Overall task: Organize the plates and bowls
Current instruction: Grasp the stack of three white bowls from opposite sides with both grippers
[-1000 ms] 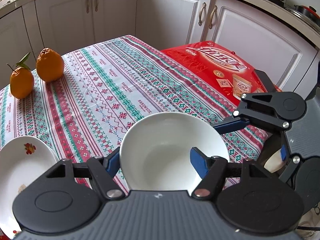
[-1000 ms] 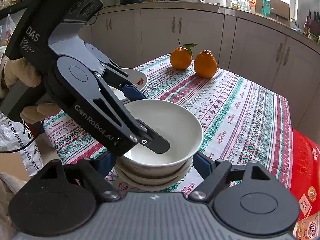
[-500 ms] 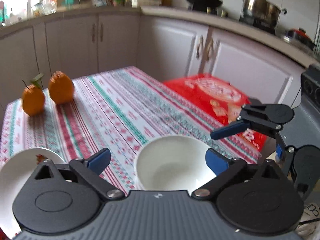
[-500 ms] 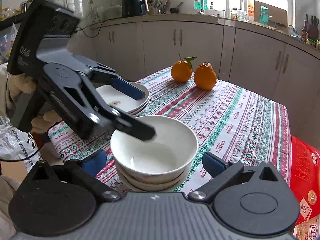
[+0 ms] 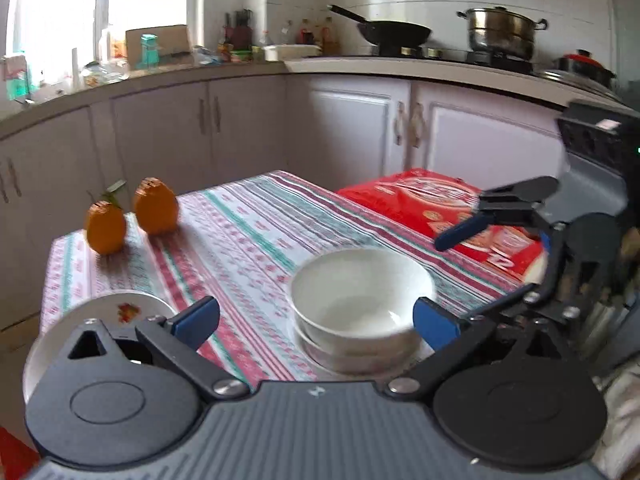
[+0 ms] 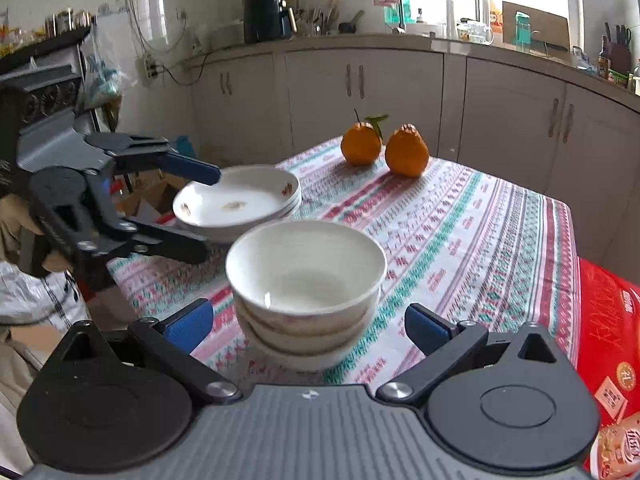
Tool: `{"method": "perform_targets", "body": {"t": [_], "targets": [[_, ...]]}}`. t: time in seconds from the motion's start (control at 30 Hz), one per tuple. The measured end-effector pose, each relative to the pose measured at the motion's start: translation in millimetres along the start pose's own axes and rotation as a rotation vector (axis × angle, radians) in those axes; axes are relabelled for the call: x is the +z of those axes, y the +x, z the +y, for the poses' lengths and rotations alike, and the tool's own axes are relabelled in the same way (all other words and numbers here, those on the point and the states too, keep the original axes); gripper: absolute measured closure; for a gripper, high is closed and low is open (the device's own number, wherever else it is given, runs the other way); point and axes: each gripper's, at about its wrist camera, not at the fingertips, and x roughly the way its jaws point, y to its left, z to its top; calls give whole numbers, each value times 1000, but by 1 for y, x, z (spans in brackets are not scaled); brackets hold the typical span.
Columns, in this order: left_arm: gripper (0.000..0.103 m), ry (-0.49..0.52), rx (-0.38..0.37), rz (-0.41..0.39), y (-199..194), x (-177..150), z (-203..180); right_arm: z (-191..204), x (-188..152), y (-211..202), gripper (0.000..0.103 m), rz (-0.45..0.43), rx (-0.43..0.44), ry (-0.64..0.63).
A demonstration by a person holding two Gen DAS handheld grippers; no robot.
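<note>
The stack of white bowls [image 6: 306, 292] sits near the table's front edge on the patterned tablecloth [image 6: 460, 232], and the plates [image 6: 238, 204] are stacked just behind it. Both grippers, left [image 5: 316, 320] and right [image 6: 308, 326], have jaws that just swung wide apart, nothing pinched, bowls between the tips but untouched. Two oranges [image 6: 384, 148] sit at the far end

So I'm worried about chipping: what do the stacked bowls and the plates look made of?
The stacked bowls look like glazed white ceramic or porcelain: smooth walls, a soft sheen, a faint pink pattern on the lower ones. The plates look the same, glossy white with small printed flowers at the rim. Melamine can't be ruled out by sight, so treat both as chippable.
</note>
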Motion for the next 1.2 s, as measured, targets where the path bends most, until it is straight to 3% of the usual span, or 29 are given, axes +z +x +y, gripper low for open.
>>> {"method": "perform_targets", "body": {"t": [0.23, 0.3, 0.37, 0.43, 0.77, 1.2], "targets": [[1, -21, 12, 22, 3, -30, -4, -4, -17, 3, 0, 23, -39, 16], [1, -83, -17, 53, 9, -36, 3, -7, -19, 7, 0, 32, -45, 16], [1, -148, -96, 100, 18, -41, 12, -7, -21, 12, 0, 51, -52, 3], [1, -161, -105, 128, 25, -44, 15, -8, -22, 18, 0, 67, -52, -15], [1, 89, -74, 138, 52, -47, 1, -1, -22, 54, 0, 166, -31, -232], [2, 292, -217, 251, 83, -30, -1, -1, -3, 77, 1, 267, 88, -438]]}}
